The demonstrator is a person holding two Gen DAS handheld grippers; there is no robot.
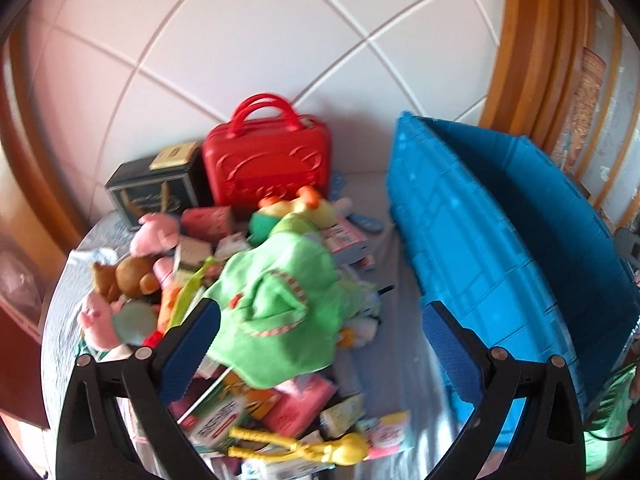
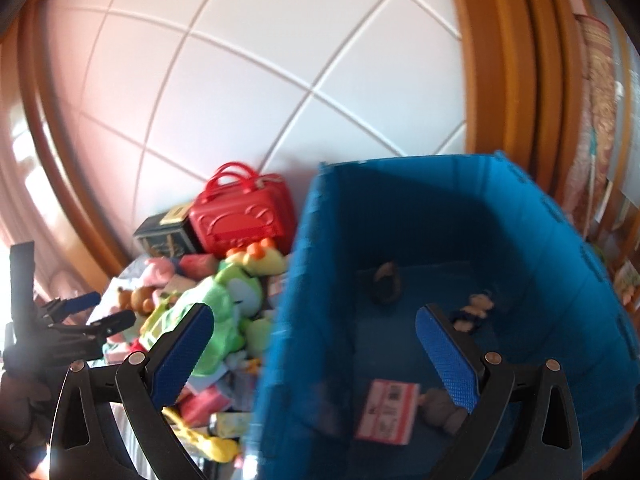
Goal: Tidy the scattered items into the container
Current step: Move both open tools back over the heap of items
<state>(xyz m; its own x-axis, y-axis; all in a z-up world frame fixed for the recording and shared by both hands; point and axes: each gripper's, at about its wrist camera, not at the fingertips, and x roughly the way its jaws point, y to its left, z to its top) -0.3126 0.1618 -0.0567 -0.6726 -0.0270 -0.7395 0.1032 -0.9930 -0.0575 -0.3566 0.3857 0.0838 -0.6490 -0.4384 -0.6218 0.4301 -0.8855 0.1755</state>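
Spread wide and empty, both: left tongs (image 1: 320,336) over the toy heap left of the blue bin (image 1: 500,248), right tongs (image 2: 314,336) straddling its near wall. Mid-tidy, seemingly; next, closing the left pair on the green plush (image 1: 280,304). Only from the right wrist: a red-white packet (image 2: 386,412) and small toys on the bin floor. Farther back, left of the bin, red case (image 1: 266,164).
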